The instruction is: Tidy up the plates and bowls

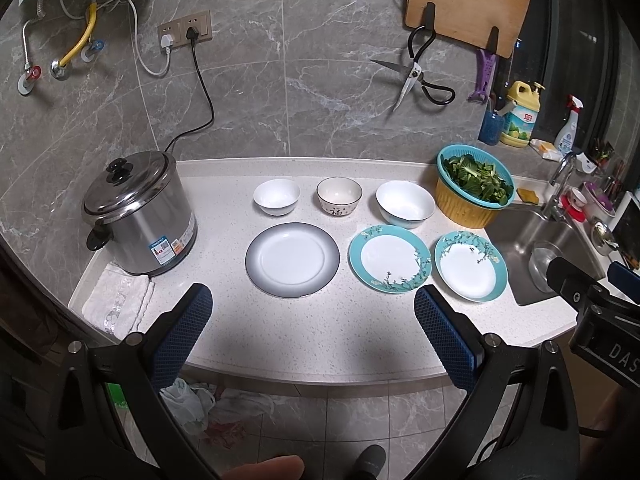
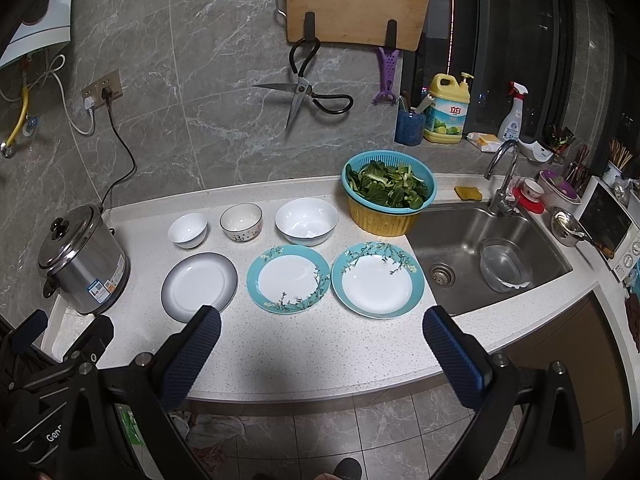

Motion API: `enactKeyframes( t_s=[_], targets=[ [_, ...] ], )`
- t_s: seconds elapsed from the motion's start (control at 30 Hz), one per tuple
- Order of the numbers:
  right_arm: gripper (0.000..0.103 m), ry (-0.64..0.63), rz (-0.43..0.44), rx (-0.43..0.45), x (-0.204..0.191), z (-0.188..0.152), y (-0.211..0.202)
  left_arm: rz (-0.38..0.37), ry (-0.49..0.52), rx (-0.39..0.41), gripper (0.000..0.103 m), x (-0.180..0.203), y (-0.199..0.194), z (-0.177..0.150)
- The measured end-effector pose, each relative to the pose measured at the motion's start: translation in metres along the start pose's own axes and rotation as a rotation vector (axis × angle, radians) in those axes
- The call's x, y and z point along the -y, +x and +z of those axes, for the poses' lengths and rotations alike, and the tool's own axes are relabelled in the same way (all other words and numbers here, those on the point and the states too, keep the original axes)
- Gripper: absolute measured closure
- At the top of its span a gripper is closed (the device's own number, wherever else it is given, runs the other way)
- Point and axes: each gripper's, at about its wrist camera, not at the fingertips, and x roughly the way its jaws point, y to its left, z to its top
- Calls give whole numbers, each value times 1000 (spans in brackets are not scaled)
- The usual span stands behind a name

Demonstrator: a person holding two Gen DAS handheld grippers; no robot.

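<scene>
The work surface is a white speckled countertop (image 1: 328,332) set against a grey marble-tiled wall (image 1: 312,92). A steel cooker (image 1: 140,220) stands at the left end, plugged into a wall socket; a folded white cloth (image 1: 116,300) lies just beside its base. A steel sink (image 2: 480,256) occupies the right end, with a clear container, possibly glass, inside it. A wooden cutting board (image 2: 352,4) and scissors (image 2: 308,92) hang on the wall. A blue colander of greens (image 2: 388,184) sits in a yellow basin next to the sink.

Three bowls form the rear row: small white bowl (image 1: 277,197), patterned bowl (image 1: 339,197), large white bowl (image 1: 405,204). Three plates form the front row: grey-rimmed plate (image 1: 292,259), teal floral plate (image 1: 390,258), second teal floral plate (image 1: 471,266).

The left gripper (image 1: 312,336) hovers above the counter's front edge, fingers spread wide and holding nothing, the grey-rimmed plate just ahead. The right gripper (image 2: 320,356) is likewise spread and empty, with both teal plates ahead of it, none touched.
</scene>
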Motion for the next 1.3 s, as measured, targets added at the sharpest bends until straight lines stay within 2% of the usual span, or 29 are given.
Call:
enactKeyframes(
  t_s=[0.6,0.73,1.3],
  targets=[
    [0,-3,-1,-5,-5,-2,4,1,1,-2,0,-1,4,-1],
    [0,-2,-1,-6,-5,0,3,4,3,-7,0,1,25,0],
    [0,-3,2,-14,-3,-3,20,13,3,-18,0,3,41,-2]
  ],
)
